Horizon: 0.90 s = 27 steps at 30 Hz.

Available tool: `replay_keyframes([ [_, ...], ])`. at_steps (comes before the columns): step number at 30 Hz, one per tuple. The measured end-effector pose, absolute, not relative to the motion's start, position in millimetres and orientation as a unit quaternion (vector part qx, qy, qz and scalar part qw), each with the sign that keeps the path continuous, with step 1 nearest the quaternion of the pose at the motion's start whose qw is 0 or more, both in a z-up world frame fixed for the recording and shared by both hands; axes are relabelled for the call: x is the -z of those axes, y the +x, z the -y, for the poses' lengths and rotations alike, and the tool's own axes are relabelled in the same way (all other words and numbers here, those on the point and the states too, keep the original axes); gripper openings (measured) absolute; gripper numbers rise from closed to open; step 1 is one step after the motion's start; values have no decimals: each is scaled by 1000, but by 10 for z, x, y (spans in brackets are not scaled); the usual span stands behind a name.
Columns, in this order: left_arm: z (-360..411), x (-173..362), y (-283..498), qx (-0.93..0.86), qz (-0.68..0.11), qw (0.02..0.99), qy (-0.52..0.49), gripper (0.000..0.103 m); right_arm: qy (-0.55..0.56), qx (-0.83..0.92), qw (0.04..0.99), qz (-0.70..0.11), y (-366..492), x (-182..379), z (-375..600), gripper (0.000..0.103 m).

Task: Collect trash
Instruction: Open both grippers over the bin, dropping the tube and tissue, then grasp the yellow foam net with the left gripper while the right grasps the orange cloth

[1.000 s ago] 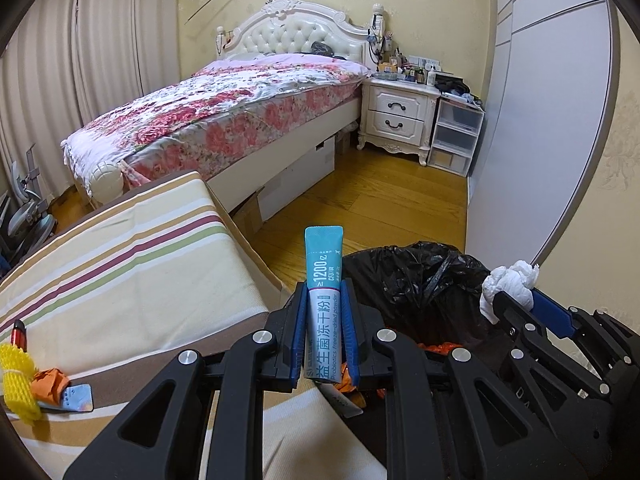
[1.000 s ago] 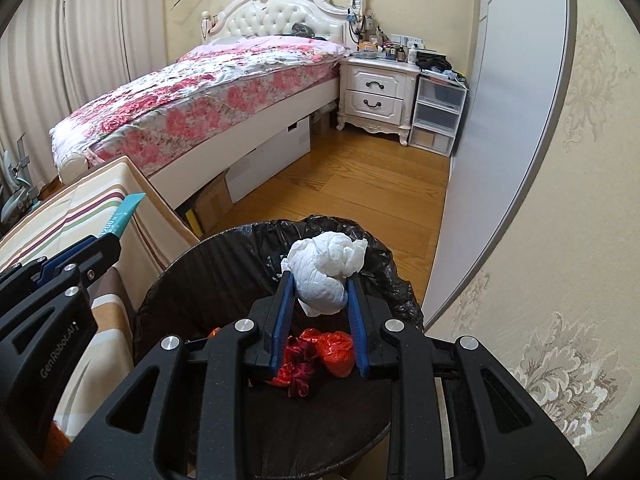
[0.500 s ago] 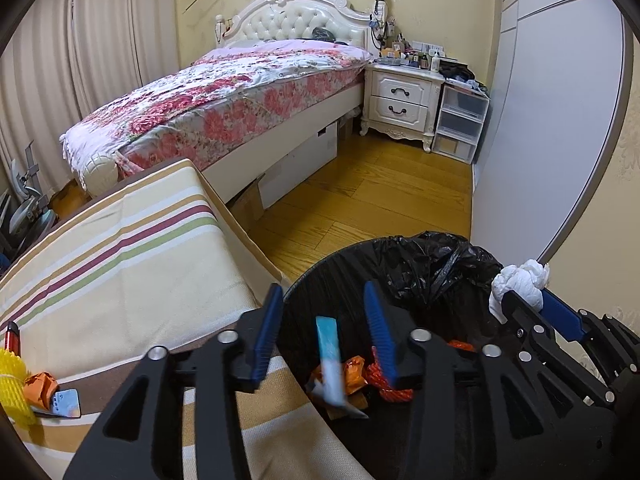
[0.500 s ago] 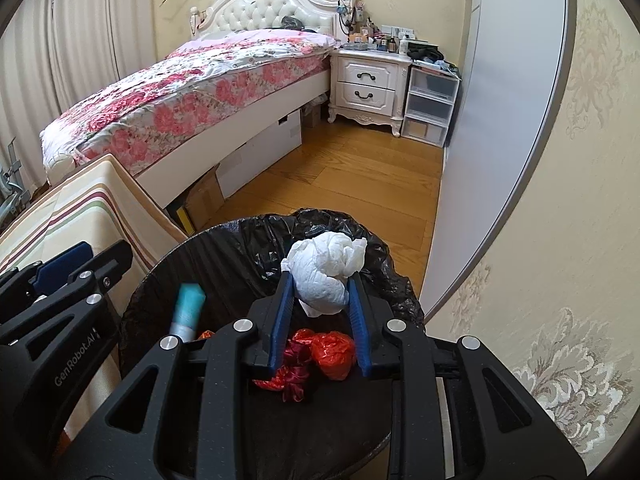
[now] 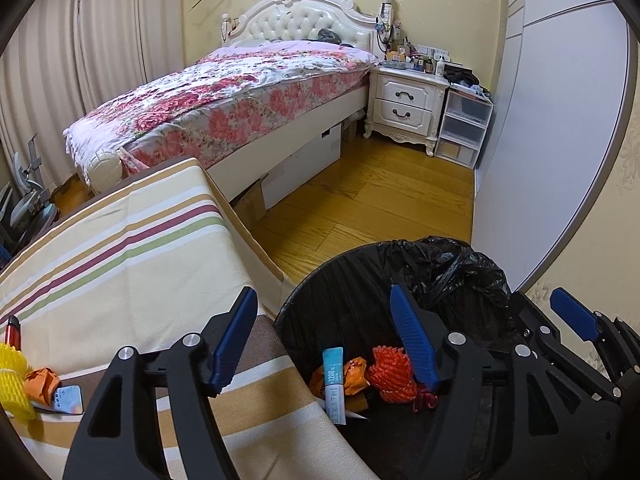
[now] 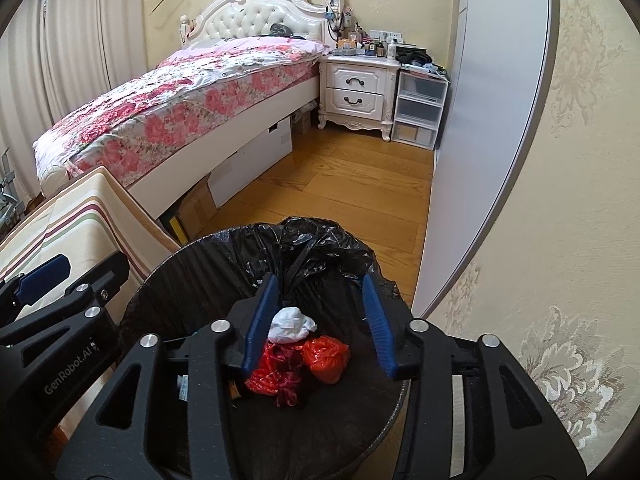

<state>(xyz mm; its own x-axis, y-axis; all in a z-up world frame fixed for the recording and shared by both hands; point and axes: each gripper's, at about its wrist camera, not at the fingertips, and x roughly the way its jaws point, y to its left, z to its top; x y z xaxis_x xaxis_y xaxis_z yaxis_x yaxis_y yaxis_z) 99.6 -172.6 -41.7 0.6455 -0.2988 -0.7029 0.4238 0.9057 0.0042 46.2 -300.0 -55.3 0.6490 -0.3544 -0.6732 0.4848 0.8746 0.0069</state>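
We are holding left gripper [image 5: 324, 332] over trash bin [image 5: 460, 264], jaws opening, nothing between them. Blue sachet [image 5: 334, 384] is lying inside bin beside orange wrapper [image 5: 356, 370] and red net [image 5: 392, 372]. Our right gripper [image 6: 320, 320] is opening too; white tissue wad [image 6: 291, 325] is sitting below, in bin, on red scraps [image 6: 326, 358], no pad pressing it. Yellow net [image 5: 14, 384] is lying on striped cloth [image 5: 120, 264].
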Motion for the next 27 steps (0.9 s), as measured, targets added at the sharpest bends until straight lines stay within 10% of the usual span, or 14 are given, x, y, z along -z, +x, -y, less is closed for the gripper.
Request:
replay_keyframes([
  [27,297,160,768,69,-366,927,40,71,65,122,927,-349,527,380,2107,50],
])
